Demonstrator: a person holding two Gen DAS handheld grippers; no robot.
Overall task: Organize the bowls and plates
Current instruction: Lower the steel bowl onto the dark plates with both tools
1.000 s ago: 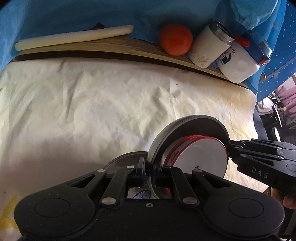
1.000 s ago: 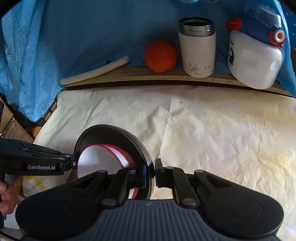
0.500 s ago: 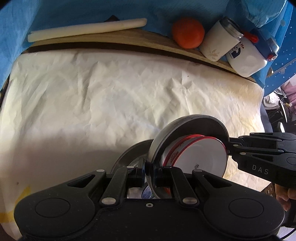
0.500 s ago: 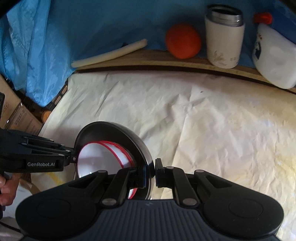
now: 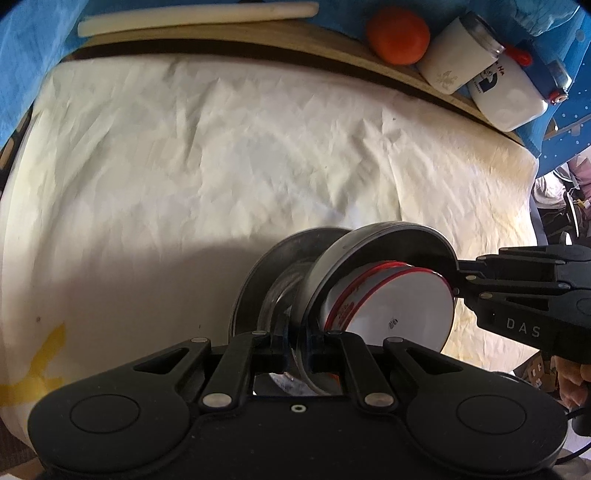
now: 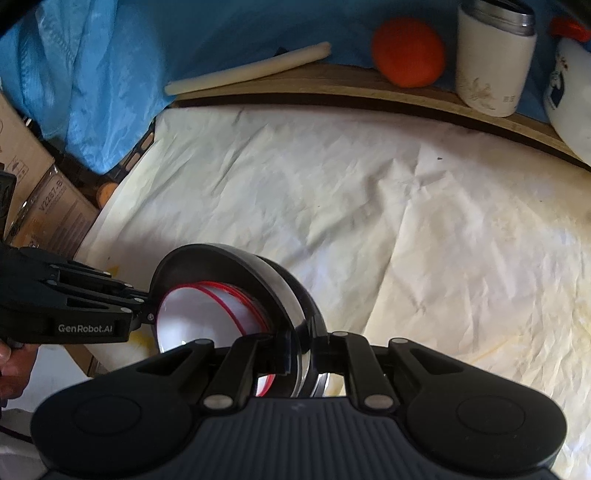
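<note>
A stack of dishes is held tilted on edge between both grippers above the paper-covered table. Its outer piece is a steel bowl [image 5: 384,243], with red-rimmed white bowls [image 5: 402,310] nested inside. A second steel dish [image 5: 269,266] sits behind it. My left gripper [image 5: 298,345] is shut on the steel bowl's rim. My right gripper [image 6: 303,354] is shut on the opposite rim of the steel bowl [image 6: 236,266]. The red-rimmed white bowls [image 6: 207,314] show inside it there. Each gripper shows in the other's view, clamped on the rim.
A wooden ledge [image 5: 229,40] runs along the back with a white rod [image 5: 195,20], an orange ball [image 5: 399,35], a white tumbler [image 5: 458,59] and a white jug [image 5: 509,96]. Crumpled white paper [image 5: 221,155] covers the table. Cardboard boxes [image 6: 48,206] stand off its left edge.
Both grippers have lifted the tilted stack higher and further over the table. The second steel dish behind the bowl shows more now.
</note>
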